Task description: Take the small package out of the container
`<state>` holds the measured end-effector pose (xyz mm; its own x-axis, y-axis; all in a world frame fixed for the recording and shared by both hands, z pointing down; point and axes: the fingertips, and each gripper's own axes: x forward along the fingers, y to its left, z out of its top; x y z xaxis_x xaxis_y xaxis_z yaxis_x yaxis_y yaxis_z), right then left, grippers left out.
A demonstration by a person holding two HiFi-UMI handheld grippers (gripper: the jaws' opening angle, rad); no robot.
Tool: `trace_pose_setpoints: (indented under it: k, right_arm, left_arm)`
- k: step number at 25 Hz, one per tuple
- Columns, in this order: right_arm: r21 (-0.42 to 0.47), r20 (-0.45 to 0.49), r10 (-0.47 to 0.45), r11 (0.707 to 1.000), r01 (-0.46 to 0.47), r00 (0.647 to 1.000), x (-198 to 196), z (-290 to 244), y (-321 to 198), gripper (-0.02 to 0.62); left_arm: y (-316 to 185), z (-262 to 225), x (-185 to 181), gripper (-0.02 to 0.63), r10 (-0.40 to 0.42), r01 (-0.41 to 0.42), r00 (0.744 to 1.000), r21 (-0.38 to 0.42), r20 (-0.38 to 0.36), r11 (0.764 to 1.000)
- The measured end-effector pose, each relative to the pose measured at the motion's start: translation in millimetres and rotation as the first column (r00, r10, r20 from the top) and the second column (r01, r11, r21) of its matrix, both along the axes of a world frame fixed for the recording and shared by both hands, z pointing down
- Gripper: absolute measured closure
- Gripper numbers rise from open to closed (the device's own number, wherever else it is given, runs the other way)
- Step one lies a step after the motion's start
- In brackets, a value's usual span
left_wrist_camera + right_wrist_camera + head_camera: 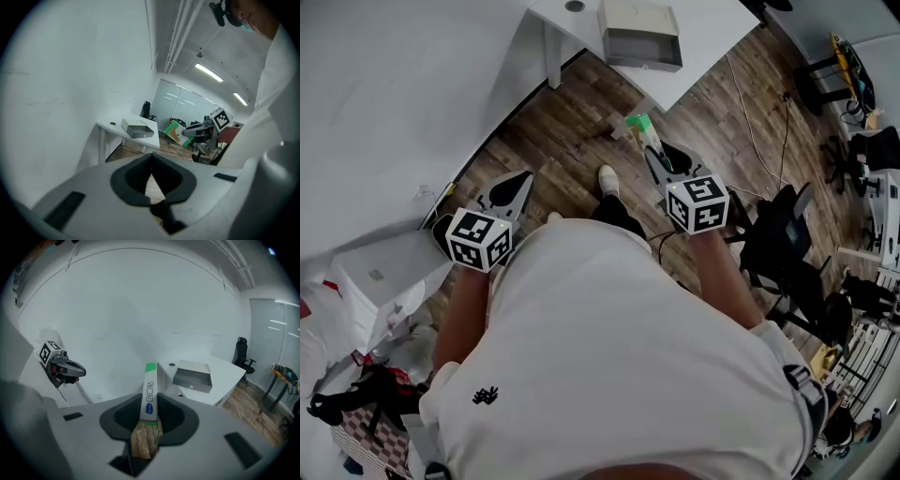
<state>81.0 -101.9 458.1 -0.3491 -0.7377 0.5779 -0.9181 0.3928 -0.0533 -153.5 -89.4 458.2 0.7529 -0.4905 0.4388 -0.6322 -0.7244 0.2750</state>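
now the right gripper (146, 416) clamps a slim white, green-tipped small package (149, 392); left gripper (151, 164) closed, empty.

A white bench (712, 42) stood against a white wall (394, 94) on a wood-plank floor (572, 141). A thin cable (752, 117) lay across the boards beside it, with a black office chair (783, 230) nearby. Strip lights (209, 72) burned on the ceiling above a glass partition (180, 105) at the room's far end.
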Motion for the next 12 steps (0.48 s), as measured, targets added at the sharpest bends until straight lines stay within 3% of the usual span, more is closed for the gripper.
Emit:
trace_pose_setpoints:
  k: [12]
  right_arm:
    - [0.009, 0.005, -0.02, 1.0, 0.02, 1.0, 18, -3, -34, 0.5]
  left_arm:
    - [-25, 0, 15, 0.6, -0.022, 0.023, 1.0, -0.011, 0.014, 1.0]
